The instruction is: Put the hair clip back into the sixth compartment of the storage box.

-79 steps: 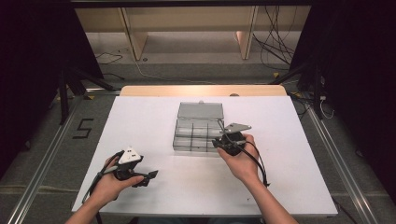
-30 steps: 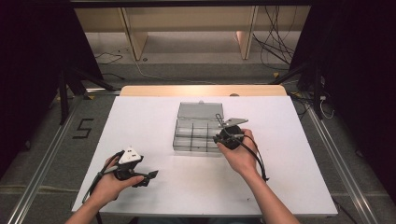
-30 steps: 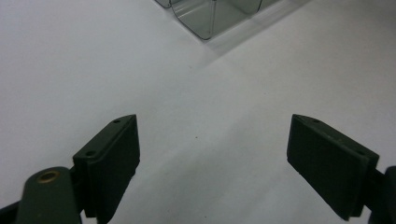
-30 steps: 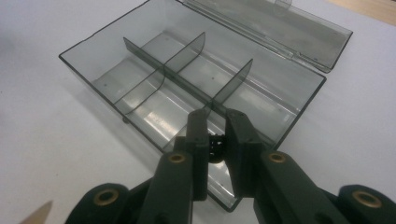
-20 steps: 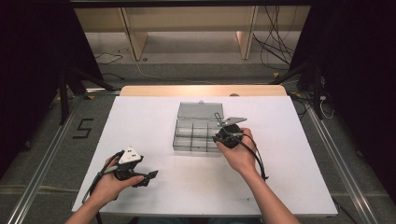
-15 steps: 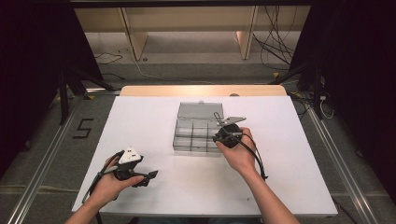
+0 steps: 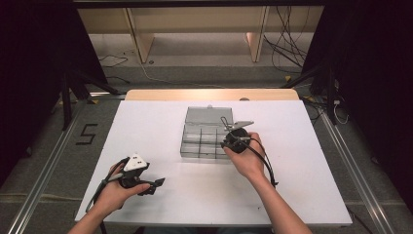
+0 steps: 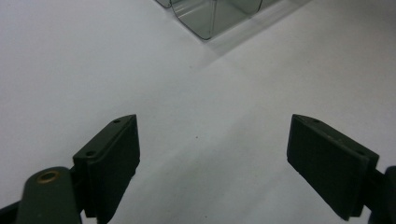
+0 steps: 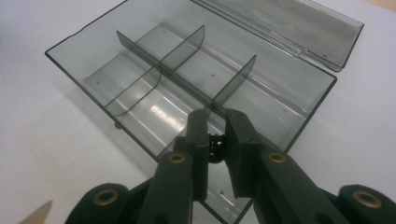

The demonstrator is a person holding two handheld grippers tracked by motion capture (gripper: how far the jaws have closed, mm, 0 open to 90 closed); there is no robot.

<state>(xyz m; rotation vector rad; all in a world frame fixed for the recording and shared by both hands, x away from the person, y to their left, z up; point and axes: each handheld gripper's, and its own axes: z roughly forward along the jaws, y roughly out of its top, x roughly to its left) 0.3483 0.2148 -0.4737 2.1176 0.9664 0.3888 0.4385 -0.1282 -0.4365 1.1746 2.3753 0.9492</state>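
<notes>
A clear grey compartment box [image 7: 194,145] lies open at the middle of the white table, its lid [image 7: 209,113] folded back flat. In the right gripper view its thin dividers [image 9: 187,44] split it into several empty cells. My right gripper [image 7: 228,143] hangs over the box's near right cell [image 9: 275,100], shut on a small black part [image 9: 215,143] pinched between its pads. My left gripper [image 7: 158,184] rests low at the table's front left, open, with nothing but bare table between its pads [image 8: 112,151].
The white table top [image 7: 302,175] ends in a wooden strip [image 7: 209,94] at the far side. A corner of the box [image 8: 212,18] shows ahead of the left gripper. Beyond the table are shelf legs and cables on the floor.
Since the earliest frame the right gripper has edged a little toward the box; over the last second both hands have held still.
</notes>
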